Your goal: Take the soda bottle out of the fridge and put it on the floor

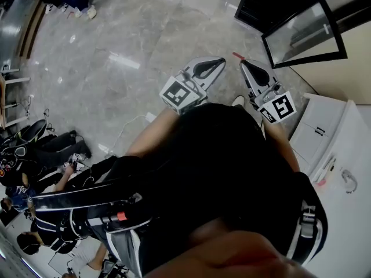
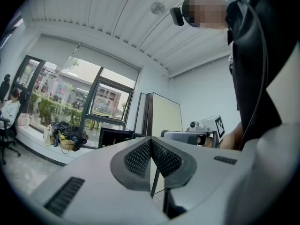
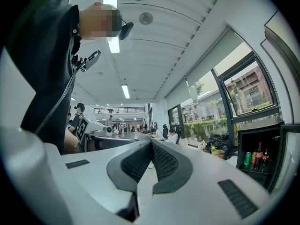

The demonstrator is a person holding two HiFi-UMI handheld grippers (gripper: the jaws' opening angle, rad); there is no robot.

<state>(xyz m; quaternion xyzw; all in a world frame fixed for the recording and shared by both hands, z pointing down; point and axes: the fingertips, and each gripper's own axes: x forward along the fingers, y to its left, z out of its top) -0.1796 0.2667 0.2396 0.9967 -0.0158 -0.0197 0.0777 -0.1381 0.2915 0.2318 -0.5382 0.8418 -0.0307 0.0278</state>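
Observation:
The black fridge (image 1: 272, 4) stands at the upper right of the head view, its glass door (image 1: 304, 36) swung open. In the right gripper view, dark red-capped soda bottles (image 3: 259, 154) and a green can (image 3: 247, 158) stand on a shelf inside the fridge (image 3: 276, 149), far off at the right. My left gripper (image 1: 217, 62) and right gripper (image 1: 243, 62) are held side by side over the floor, short of the fridge. The left gripper (image 2: 151, 139) has its pads together with nothing between them. The right gripper (image 3: 151, 142) is likewise shut and empty.
A white cabinet (image 1: 342, 155) stands close on my right. A white cable (image 1: 130, 126) lies on the marble floor (image 1: 116, 51) to the left. Bags and seated people (image 1: 35, 155) fill the lower left. More bags (image 2: 68, 137) lie by the windows.

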